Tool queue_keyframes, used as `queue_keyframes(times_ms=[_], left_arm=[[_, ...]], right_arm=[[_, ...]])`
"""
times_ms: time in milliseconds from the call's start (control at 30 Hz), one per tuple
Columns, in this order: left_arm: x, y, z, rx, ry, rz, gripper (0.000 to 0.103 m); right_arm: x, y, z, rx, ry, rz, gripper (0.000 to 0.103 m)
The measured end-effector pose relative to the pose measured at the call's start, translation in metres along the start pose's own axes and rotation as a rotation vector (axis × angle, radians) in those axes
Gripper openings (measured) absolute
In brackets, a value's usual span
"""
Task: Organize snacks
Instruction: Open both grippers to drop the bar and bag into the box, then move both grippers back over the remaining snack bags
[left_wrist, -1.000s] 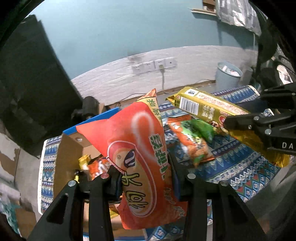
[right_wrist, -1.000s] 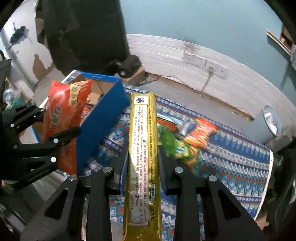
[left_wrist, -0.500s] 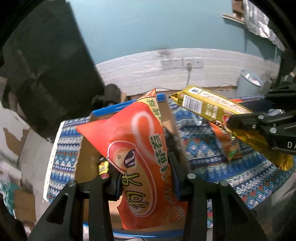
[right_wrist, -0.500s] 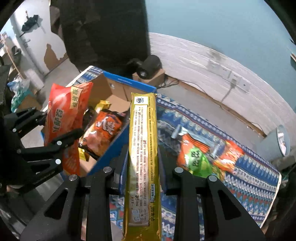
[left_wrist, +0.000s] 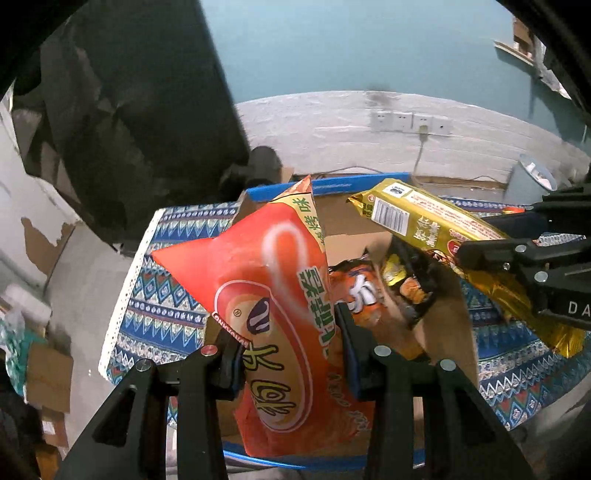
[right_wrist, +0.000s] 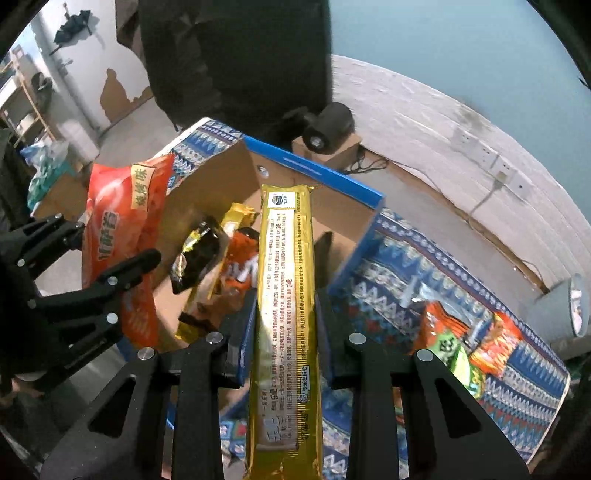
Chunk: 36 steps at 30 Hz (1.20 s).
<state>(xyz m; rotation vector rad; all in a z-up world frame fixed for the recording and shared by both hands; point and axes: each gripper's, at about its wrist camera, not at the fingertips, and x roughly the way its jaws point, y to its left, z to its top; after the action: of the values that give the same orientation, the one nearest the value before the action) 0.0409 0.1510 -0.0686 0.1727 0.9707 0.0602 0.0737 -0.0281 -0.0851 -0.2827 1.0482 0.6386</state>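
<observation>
On the left, the left gripper (left_wrist: 291, 350) squeezes a big orange bag (left_wrist: 280, 295) between its jaws. The bag stands up tall, and its top corner points to the far wall (left_wrist: 332, 118). It hangs over the near part of an open box (right_wrist: 314, 170). The box is brown inside and has a blue rim. It sits on the counter (left_wrist: 166, 295), which has a blue cloth with zigzag shapes.

Inside the box lie a few snacks. There is an orange pack (right_wrist: 240, 266) in the middle of the box. A dark pack with gold edges (right_wrist: 199, 258) lies just left of it in the right wrist view, and a small yellow pack (right_wrist: 240, 216) sits at the far side of them.

On the right, the right gripper (right_wrist: 286, 332) has its jaws closed tight on a long gold pack (right_wrist: 286, 277). The gold pack points away from the gripper and its far end hangs over the box. In the left wrist view it reaches in from the right, with its end close to the top of the orange bag, but they do not touch.

Far right on the cloth, more snacks wait: a green pack (right_wrist: 452, 350) with orange packs (right_wrist: 495, 347) around it. A grey bin (right_wrist: 565, 310) stands on the floor past the counter's far right end. White plugs (left_wrist: 410, 122) sit on the wall.
</observation>
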Motion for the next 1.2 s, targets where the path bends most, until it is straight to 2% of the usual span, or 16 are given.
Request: queue_keyframes(times_ms=[233, 467, 567, 633, 733, 867, 1200], left_arm=[[0.015, 0.019, -0.007, -0.029, 0.036, 0.039, 0.042], [0.017, 0.021, -0.007, -0.017, 0.043, 0.068, 0.044], [0.017, 0.017, -0.007, 0.002, 0.044, 0.088, 0.057], [0.015, 0.013, -0.007, 0.017, 0.032, 0.111, 0.069], [0.010, 0.008, -0.005, 0.040, 0.016, 0.136, 0.073], [0.004, 0.001, -0.005, 0.054, 0.006, 0.128, 0.077], [-0.009, -0.027, 0.000, 0.113, -0.018, 0.093, 0.079]], right_arm=[[0.025, 0.019, 0.017, -0.002, 0.025, 0.011, 0.027], [0.045, 0.024, 0.022, 0.023, 0.050, 0.034, 0.028], [0.045, 0.022, 0.022, 0.045, 0.051, 0.055, 0.030], [0.041, 0.021, 0.022, 0.043, 0.041, 0.056, 0.030], [0.034, 0.020, 0.021, 0.049, 0.028, 0.054, 0.042], [0.027, 0.016, 0.017, 0.044, 0.023, 0.039, 0.056], [0.006, -0.009, -0.006, 0.017, 0.004, -0.031, 0.065]])
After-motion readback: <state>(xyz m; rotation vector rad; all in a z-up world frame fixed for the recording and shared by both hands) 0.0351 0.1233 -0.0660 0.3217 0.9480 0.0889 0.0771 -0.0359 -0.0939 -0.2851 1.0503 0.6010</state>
